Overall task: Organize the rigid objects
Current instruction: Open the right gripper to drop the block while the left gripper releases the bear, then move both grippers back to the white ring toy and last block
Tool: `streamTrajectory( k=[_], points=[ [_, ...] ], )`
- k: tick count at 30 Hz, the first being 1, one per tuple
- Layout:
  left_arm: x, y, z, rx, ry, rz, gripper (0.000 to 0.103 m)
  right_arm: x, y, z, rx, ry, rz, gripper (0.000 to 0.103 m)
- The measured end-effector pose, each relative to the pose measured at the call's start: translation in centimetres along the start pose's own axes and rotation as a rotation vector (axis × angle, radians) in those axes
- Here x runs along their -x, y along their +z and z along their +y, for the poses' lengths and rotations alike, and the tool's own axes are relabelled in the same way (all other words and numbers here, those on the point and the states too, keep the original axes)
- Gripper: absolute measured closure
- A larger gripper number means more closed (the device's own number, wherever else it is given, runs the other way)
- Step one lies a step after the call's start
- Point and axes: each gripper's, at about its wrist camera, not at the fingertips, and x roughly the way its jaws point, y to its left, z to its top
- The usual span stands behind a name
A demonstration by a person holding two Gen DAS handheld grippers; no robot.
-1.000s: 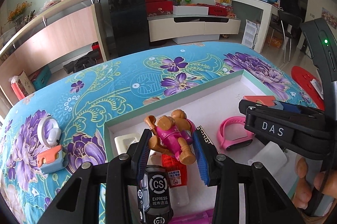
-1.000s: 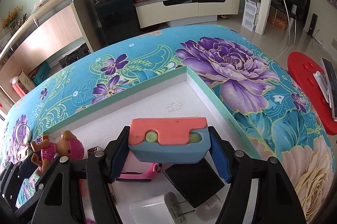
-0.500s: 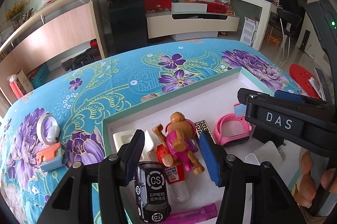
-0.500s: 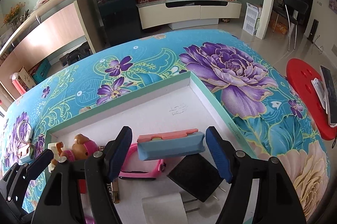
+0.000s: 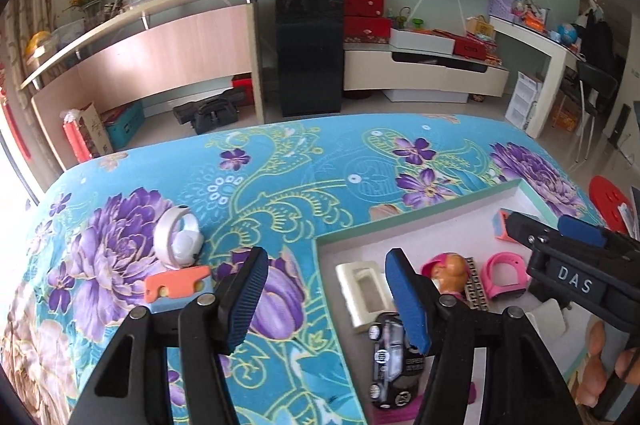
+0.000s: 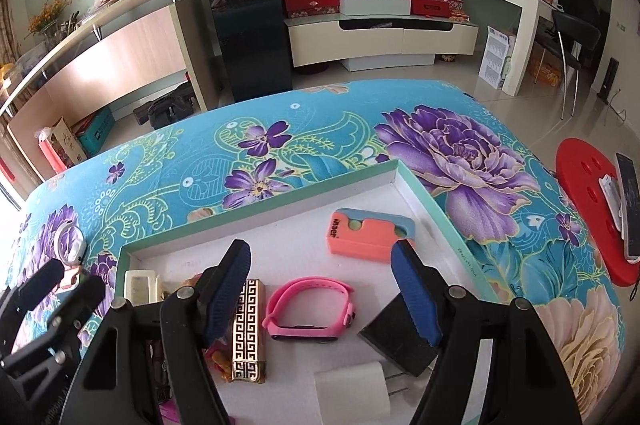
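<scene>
Over the tray's left rim: both grippers empty, two items left on the cloth

The left gripper (image 5: 326, 299) hangs with its jaws opening and nothing between them; the right gripper (image 6: 320, 293) stands released above the white tray (image 6: 256, 205), where the orange-and-blue eraser (image 6: 370, 235) lies near the far right corner beside the pink wristband (image 6: 310, 313). Outside, near the tablecloth's (image 5: 320, 161) left edge, a second orange-and-blue eraser (image 5: 178, 289) touches a white ring-shaped gadget (image 5: 176, 243). Likely next: carry the left gripper there, straddle the eraser's long sides squarely, and clear the gadget before closing.
</scene>
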Motion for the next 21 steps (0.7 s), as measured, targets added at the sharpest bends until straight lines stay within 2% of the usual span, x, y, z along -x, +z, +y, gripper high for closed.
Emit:
streamTrajectory(
  k=[3, 5, 7, 10, 11, 12, 21],
  points=[
    [-0.4, -0.1, 2.3, 0.074, 0.039, 0.017, 0.028, -0.1, -0.2, 1.5, 0.031, 0.027, 0.003, 0.029],
    [-0.6, -0.3, 3.5, 0.106, 0.071, 0.025, 0.025, -0.2, -0.3, 2.5, 0.046, 0.035, 0.007, 0.017],
    [-0.7, -0.5, 4.4, 0.125, 0.112, 0.029, 0.019, -0.4, -0.5, 3.4, 0.069, 0.046, 0.010, 0.013],
    [-0.9, -0.8, 5.7, 0.155, 0.155, 0.027, 0.010, -0.8, -0.9, 4.5, 0.098, 0.051, 0.015, 0.012],
    [-0.9, -0.8, 6.1, 0.170, 0.165, 0.028, 0.003, -0.9, -0.9, 4.8, 0.104, 0.052, 0.017, 0.012],
    [-0.9, -0.9, 6.5, 0.186, 0.176, 0.027, 0.000, -1.1, -1.0, 5.0, 0.107, 0.053, 0.020, 0.011],
    [-1.5, -2.0, 10.5, 0.276, 0.270, 0.063, 0.000, -1.4, -1.4, 6.4, 0.093, 0.090, 0.047, 0.011]
  ],
)
